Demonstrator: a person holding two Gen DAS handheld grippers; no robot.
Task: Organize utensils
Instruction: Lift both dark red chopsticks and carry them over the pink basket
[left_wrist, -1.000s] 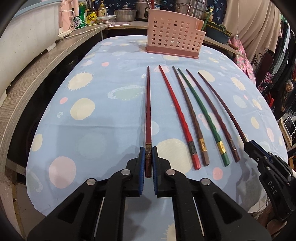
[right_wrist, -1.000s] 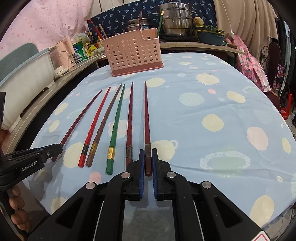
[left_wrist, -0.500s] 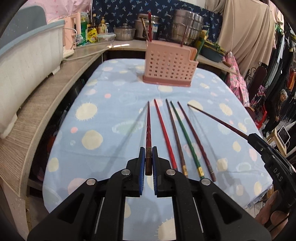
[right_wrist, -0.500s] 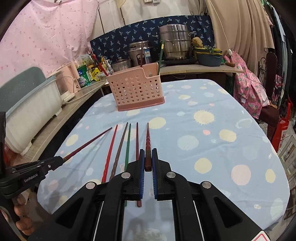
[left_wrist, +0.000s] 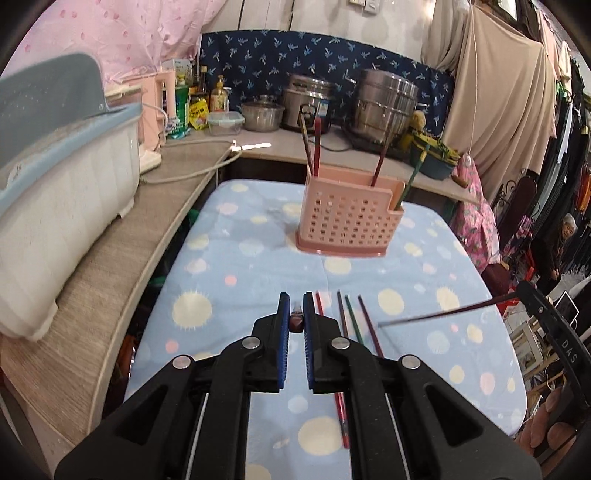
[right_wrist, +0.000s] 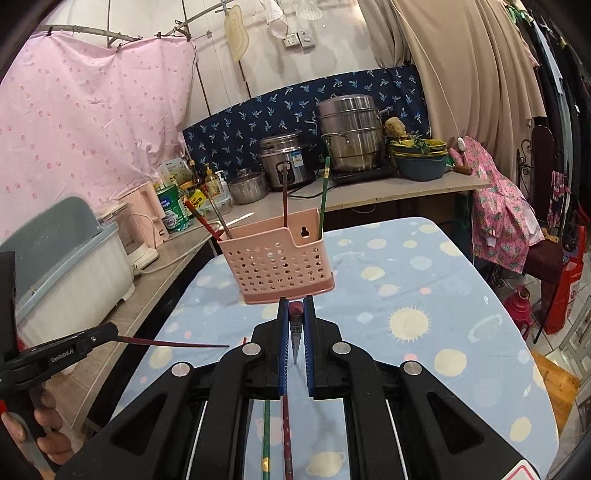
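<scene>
My left gripper (left_wrist: 296, 321) is shut on a dark red chopstick (left_wrist: 296, 320), held in the air and seen end-on. My right gripper (right_wrist: 296, 325) is shut on a brown-red chopstick (right_wrist: 296, 334), also lifted, its tip pointing back at the camera. Each held chopstick shows in the other view: the right one (left_wrist: 443, 314) and the left one (right_wrist: 173, 343). A pink perforated utensil basket (left_wrist: 349, 218) stands at the far end of the table (right_wrist: 424, 295) and holds several chopsticks (right_wrist: 324, 192). Several chopsticks (left_wrist: 351, 321) lie on the cloth below.
A wooden counter (left_wrist: 110, 266) runs along the left with a white-and-blue bin (left_wrist: 55, 192). Pots (left_wrist: 384, 103), bottles and a bowl stand on the back counter. Clothes and a chair (right_wrist: 517, 221) are to the right.
Both grippers have lifted their chopsticks off the cloth, risen and tilted up; the basket now sits lower and more central in both views.
</scene>
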